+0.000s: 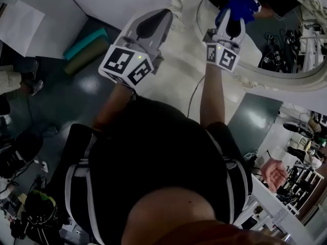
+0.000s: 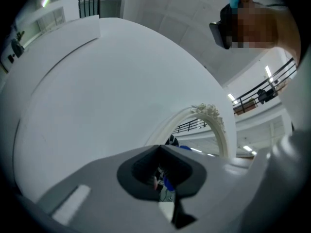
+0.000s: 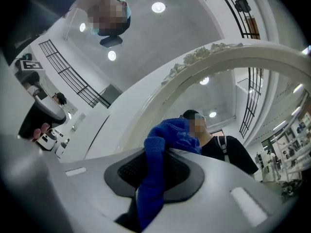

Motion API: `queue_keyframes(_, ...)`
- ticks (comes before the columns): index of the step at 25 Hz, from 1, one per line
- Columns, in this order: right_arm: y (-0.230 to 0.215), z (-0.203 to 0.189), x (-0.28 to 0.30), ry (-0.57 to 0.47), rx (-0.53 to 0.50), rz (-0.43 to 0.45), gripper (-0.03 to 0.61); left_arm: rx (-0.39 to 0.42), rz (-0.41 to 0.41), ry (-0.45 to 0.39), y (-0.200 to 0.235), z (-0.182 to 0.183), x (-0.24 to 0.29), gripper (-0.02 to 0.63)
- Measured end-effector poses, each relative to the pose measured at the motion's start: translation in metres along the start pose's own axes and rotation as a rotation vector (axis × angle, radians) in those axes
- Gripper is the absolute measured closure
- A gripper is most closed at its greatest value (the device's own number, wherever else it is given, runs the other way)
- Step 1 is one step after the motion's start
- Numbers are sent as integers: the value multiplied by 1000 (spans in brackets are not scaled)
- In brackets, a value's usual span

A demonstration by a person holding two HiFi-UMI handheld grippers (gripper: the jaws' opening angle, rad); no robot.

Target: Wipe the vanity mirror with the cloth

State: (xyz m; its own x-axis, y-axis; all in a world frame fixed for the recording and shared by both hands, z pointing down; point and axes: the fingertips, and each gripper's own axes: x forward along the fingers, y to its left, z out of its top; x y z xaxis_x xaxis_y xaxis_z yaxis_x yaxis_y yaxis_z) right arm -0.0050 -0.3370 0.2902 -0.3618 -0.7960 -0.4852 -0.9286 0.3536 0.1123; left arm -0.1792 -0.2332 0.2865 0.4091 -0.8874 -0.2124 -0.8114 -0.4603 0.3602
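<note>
Wiping seems under way: the right hand-held gripper (image 3: 156,155) clamps the blue terry cloth (image 3: 171,134) at the oval cream-framed vanity mirror (image 1: 284,41), which next needs a steady sweep across its glass.

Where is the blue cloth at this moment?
In the head view, the blue cloth sits upper right, clamped in the right gripper and held against the glass of the oval mirror, near its left rim.
</note>
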Motion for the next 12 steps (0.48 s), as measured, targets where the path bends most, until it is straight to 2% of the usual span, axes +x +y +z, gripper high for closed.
queue_keyframes(12, 46, -47, 11, 30, 107, 79, 503, 2, 78, -3, 33, 4, -19, 603)
